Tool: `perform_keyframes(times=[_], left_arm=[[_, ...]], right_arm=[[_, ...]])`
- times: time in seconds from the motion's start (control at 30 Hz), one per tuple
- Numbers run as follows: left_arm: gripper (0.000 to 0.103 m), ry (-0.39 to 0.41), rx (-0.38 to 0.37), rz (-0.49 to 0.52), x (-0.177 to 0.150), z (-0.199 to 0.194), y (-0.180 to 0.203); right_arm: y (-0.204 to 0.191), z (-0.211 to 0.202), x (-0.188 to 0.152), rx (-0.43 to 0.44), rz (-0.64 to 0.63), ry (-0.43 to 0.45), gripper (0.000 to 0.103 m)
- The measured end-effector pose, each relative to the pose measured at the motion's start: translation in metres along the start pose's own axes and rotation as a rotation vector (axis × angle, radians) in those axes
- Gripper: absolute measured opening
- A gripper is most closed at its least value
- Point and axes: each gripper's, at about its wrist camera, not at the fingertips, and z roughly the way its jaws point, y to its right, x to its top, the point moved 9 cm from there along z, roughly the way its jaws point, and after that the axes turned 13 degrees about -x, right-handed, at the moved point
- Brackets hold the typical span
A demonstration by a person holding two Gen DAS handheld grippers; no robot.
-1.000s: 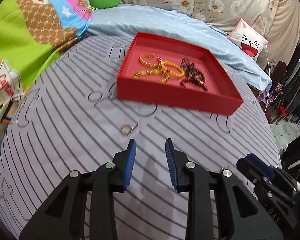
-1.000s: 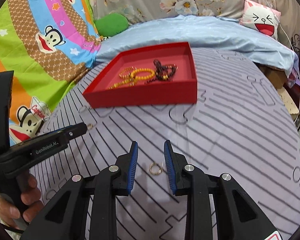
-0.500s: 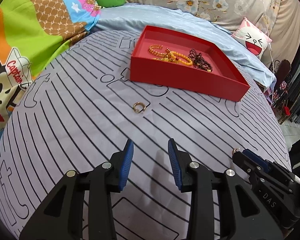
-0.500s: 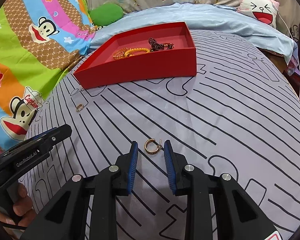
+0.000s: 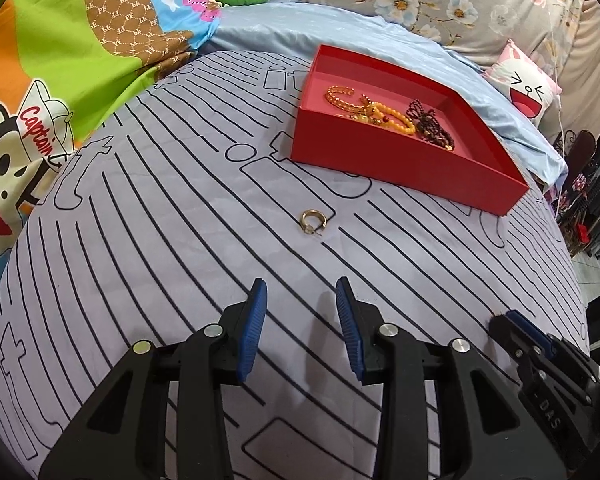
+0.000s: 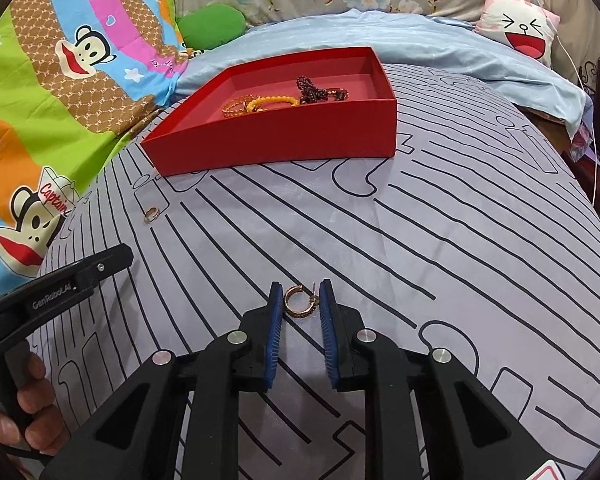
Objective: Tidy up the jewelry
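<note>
A gold hoop earring (image 6: 299,303) lies flat on the grey line-patterned bedsheet (image 6: 440,232), between the blue pads of the right gripper (image 6: 300,300), whose jaws stand apart on either side of it; whether the pads touch the hoop cannot be told. A second gold earring (image 5: 313,220) lies on the same sheet, ahead of the left gripper (image 5: 300,294) and apart from it; that gripper's jaws are spread wide with nothing between them. In the right wrist view this second earring (image 6: 152,213) sits well to the left, near the sheet's edge.

Beyond both earrings stands a red box (image 5: 400,164), shallow and open-topped, with a pink floor. Inside it are a gold beaded bangle (image 5: 342,98), a yellow bead bracelet (image 5: 396,120) overlapping it, and a dark bead strand (image 5: 432,124) heaped just beside them toward the right. All three are bunched around the middle of the box.

Around the sheet lie a light blue blanket (image 6: 420,40), a monkey-print quilt (image 6: 52,80) on the left, a green cushion (image 6: 212,26) and a laughing-face pillow (image 6: 520,28).
</note>
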Motion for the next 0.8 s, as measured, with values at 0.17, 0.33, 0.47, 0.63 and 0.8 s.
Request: perform_keyframes(times=[0.17,0.33,0.47,0.63,0.8], left_arm=[[0.034,-0.001,0.006,0.008,0.010,0.009,-0.001],[0.034,0.001,0.015,0.012,0.022,0.021,-0.001],[0.034,0.006,0.011,0.015,0.031,0.027,-0.001],[0.033,0.011,0.023,0.030,0.034,0.032,0.000],[0.026,0.010,0.028,0.052,0.033,0.034,0.005]], right_arm=[[-0.001,-0.002,0.001,0.017,0.009,-0.005,0.018],[-0.002,-0.003,0.005,0.033,0.016,-0.003,0.018],[-0.003,-0.001,0.007,0.042,0.021,-0.003,0.018],[-0.003,0.002,0.009,0.051,0.032,-0.010,0.018],[-0.002,0.005,0.008,0.056,0.039,-0.018,0.018]])
